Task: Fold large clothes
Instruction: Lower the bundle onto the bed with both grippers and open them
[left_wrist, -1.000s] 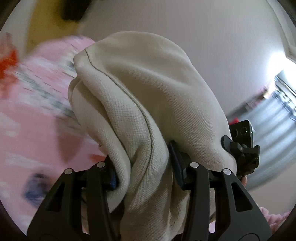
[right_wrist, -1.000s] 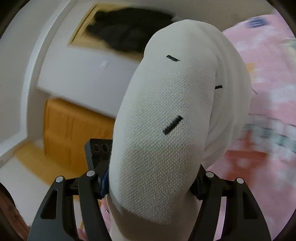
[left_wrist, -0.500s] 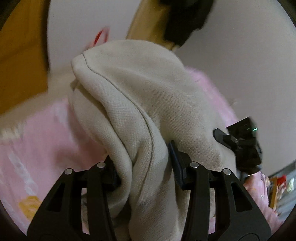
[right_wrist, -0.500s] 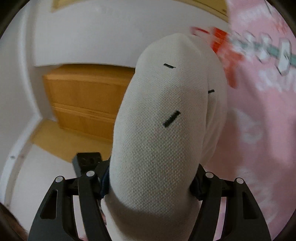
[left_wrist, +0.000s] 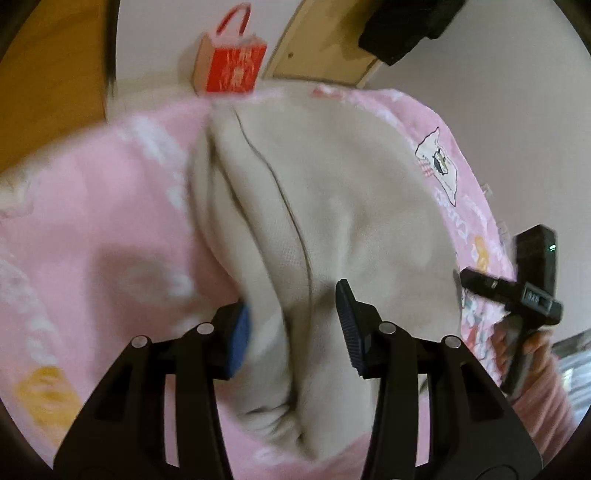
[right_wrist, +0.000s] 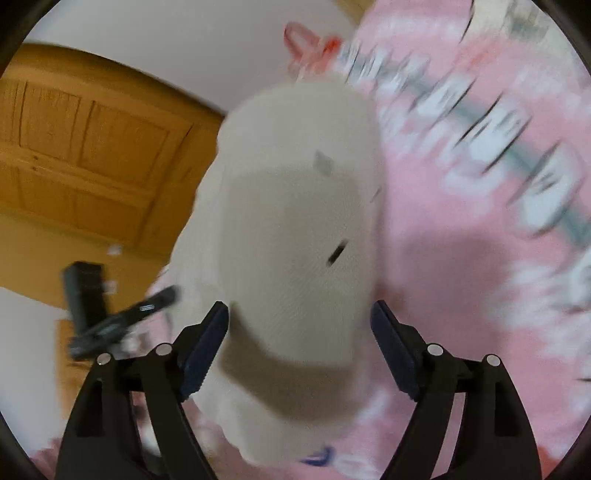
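Right wrist view blurred: right hand-held gripper (right_wrist: 299, 343) just spread, cream garment (right_wrist: 295, 229) seemingly loose between; left hand-held gripper (left_wrist: 291, 332) pinching garment.

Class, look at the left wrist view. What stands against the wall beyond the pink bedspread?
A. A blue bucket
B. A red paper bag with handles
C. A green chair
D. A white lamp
B: a red paper bag with looped handles stands at the wall just past the far edge of the pink bedspread.
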